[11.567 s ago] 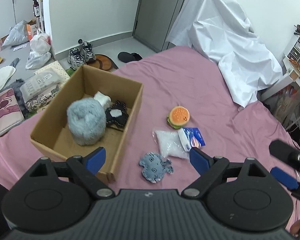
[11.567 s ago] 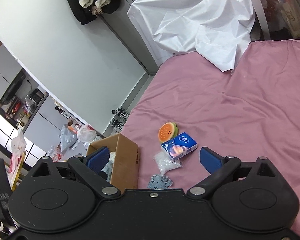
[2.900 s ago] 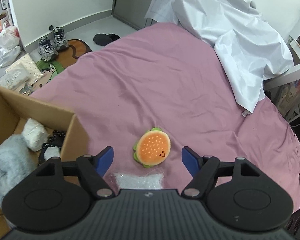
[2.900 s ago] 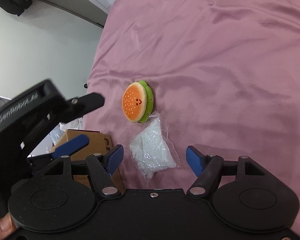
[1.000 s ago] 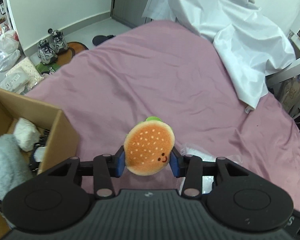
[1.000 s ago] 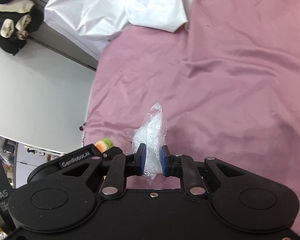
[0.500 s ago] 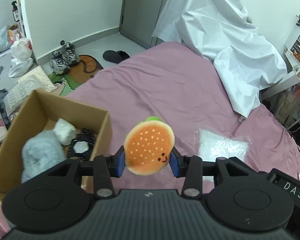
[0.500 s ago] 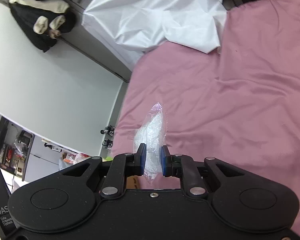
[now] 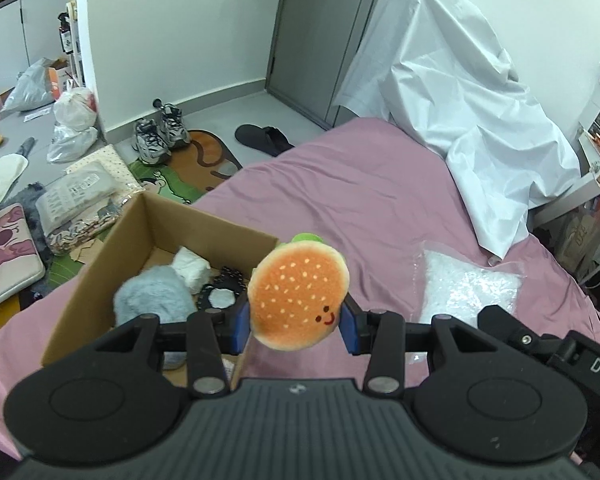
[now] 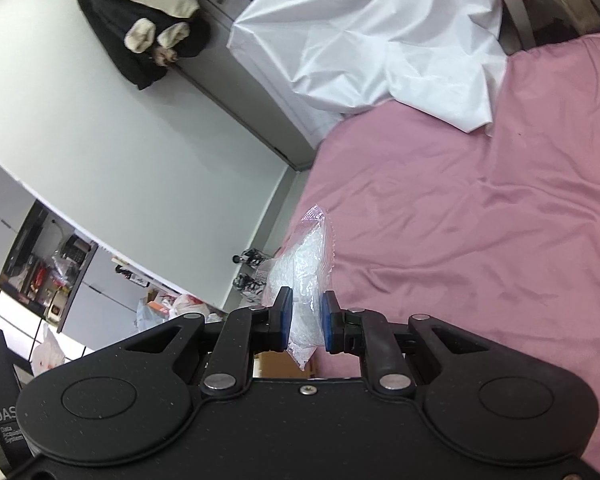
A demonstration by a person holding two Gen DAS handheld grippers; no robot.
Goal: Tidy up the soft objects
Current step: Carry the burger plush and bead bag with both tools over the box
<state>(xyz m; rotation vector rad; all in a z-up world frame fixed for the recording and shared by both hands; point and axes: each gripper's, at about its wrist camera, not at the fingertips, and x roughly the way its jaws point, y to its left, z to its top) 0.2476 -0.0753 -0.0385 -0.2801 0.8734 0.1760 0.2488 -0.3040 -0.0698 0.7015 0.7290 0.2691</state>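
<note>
Both views bright and evenly lit by soft indoor light; source not visible. Shadows faint, soft-edged, slight under the folds of the white sheet (image 9: pixel 452 120) and inside the cardboard box (image 9: pixel 160 240). Mild sheen on the pink bedcover (image 10: pixel 480 240). Strong fisheye bending: walls and door frames curve toward the edges, corners darken. Slight motion blur on the box contents; elsewhere sharp.

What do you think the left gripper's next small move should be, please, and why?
Probably carry the burger toy leftward until it is over the open cardboard box. The left gripper is shut on the toy above the box's right wall, not yet over the opening where the other soft things lie.
</note>
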